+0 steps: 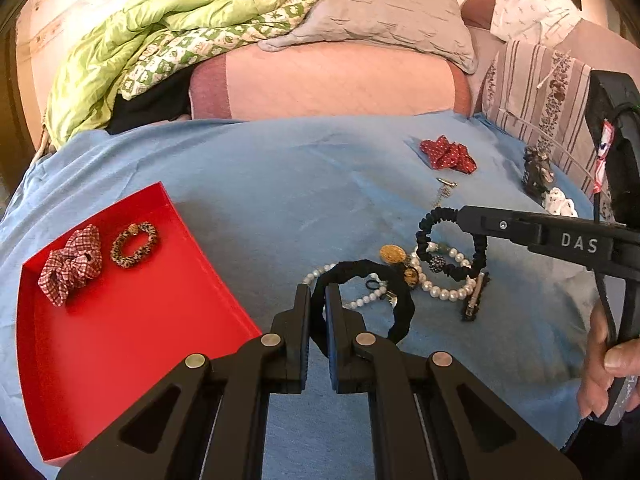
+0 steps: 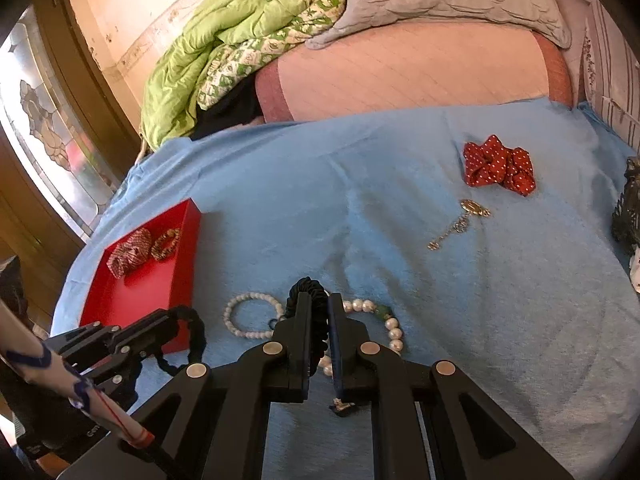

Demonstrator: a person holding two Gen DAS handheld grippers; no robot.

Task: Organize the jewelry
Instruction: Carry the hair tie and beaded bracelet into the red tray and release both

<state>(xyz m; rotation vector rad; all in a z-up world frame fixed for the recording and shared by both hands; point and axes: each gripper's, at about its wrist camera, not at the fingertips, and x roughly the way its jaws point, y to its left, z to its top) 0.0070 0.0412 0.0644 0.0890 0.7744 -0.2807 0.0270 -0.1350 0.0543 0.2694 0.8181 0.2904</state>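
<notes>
My left gripper [image 1: 318, 300] is shut on a black scrunchie [image 1: 402, 300] just above the blue cloth; it also shows in the right wrist view [image 2: 198, 334]. My right gripper [image 2: 318, 308] is shut on a black coiled hair tie [image 2: 308, 290], which also shows in the left wrist view [image 1: 424, 236] over a pile of pearl strands [image 1: 444, 290], a gold pendant [image 1: 392, 254] and a dark clip [image 1: 474, 298]. A red tray [image 1: 132, 340] at the left holds a checked scrunchie [image 1: 72, 266] and a leopard-print one [image 1: 134, 244].
A red dotted scrunchie [image 2: 500, 166] and a gold chain [image 2: 460, 222] lie farther back on the blue cloth [image 2: 500, 300]. A dark figurine [image 1: 538, 170] and a white item [image 1: 560, 202] sit at the right edge. Green quilt [image 1: 160, 40] and pillows lie behind.
</notes>
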